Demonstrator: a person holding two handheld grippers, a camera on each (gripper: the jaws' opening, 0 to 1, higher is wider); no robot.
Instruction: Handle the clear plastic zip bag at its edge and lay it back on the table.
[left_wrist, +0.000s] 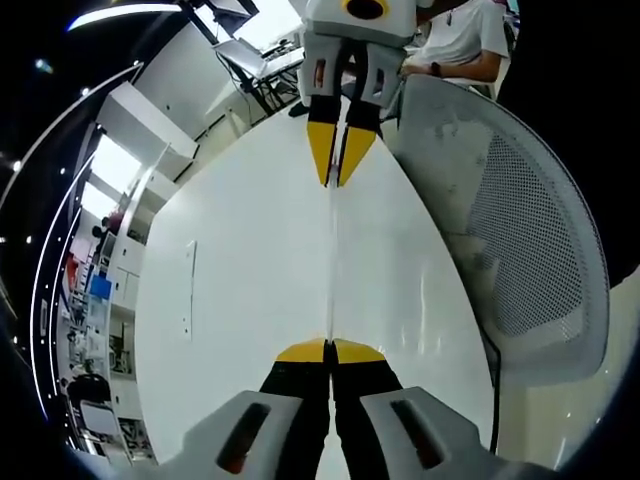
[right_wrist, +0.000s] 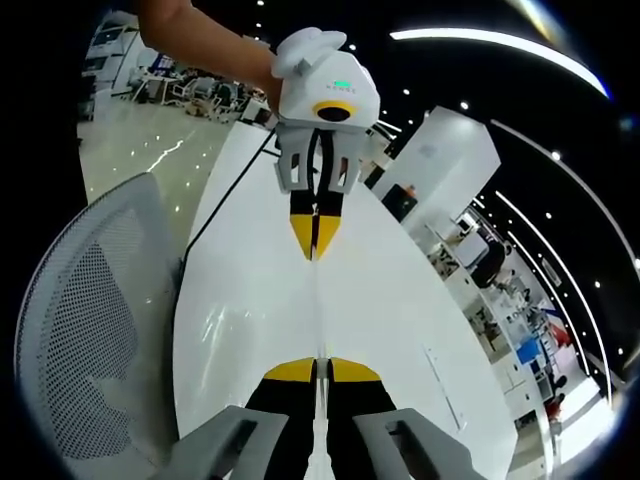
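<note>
The clear plastic zip bag (left_wrist: 331, 260) is stretched edge-on between the two grippers, showing as a thin pale line above the white table (left_wrist: 240, 290). My left gripper (left_wrist: 330, 349) rises from the bottom of the left gripper view, its yellow-tipped jaws shut on one end of the bag. Facing it from the top, the right gripper (left_wrist: 337, 182) is shut on the other end. In the right gripper view the right gripper (right_wrist: 320, 366) pinches the bag (right_wrist: 318, 310) at the bottom, and the left gripper (right_wrist: 315, 254), held by a hand (right_wrist: 200, 40), pinches it from above.
A grey mesh office chair (left_wrist: 520, 250) stands close to the table's side, also seen as the chair (right_wrist: 90, 300). A person in a white shirt (left_wrist: 465, 35) is behind the right gripper. A thin cable (right_wrist: 215, 210) runs along the table edge. Shelves and desks line the far room.
</note>
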